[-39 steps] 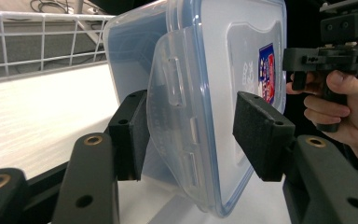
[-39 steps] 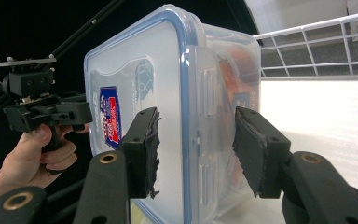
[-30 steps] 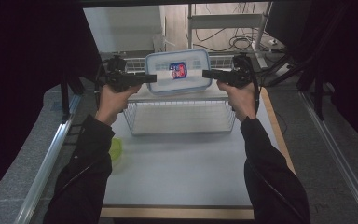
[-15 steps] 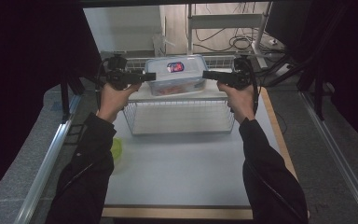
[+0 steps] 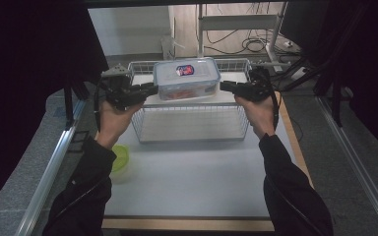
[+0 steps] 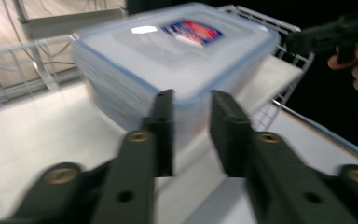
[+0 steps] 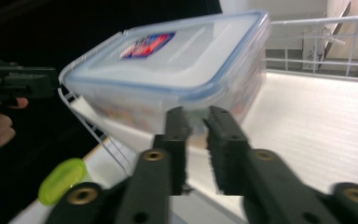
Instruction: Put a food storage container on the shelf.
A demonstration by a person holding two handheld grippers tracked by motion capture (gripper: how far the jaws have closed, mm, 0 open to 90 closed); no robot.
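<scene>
Our left gripper is sitting just off the left end of the clear lidded container, jaws having just been closing, now nearly shut with a narrow gap and nothing between the pads; in the left gripper view the tips are lying in front of the container's near wall. Our right gripper is mirroring that at the right end, jaws likewise just closing to a slim gap on nothing, tips just short of the container. Container is resting in the far part of the white wire basket, lid on, red-blue label up. Lime-lidded tub is sitting on the white table beside our left sleeve
</scene>
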